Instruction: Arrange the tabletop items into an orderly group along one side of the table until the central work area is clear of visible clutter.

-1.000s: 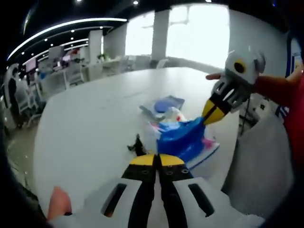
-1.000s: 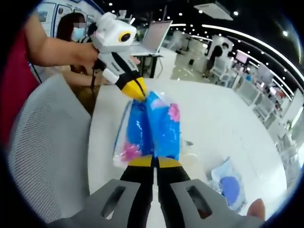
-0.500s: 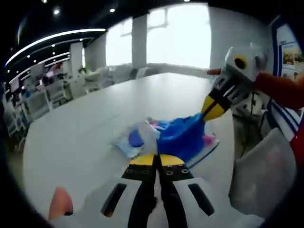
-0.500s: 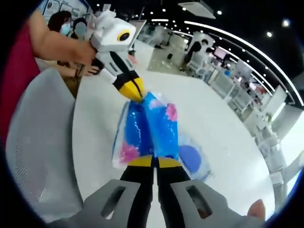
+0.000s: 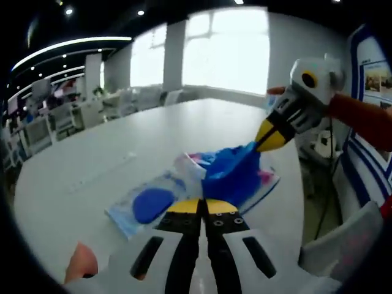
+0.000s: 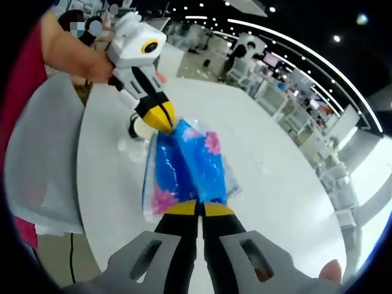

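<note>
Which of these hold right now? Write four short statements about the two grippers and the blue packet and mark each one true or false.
1. The left gripper and right gripper each pinch an end of the blue plastic packet with pink flowers. True.
2. The packet lies flat on the white round table. False: it is stretched between the jaws.
3. A clear pouch with a blue oval lies on the table. True.
4. The right gripper's jaws are wide open. False: they are shut on the packet.

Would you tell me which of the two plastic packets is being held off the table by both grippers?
The bright blue packet with pink flowers, pinched at opposite ends by the left gripper and right gripper. The paler packet with the blue oval lies flat on the table.
</note>
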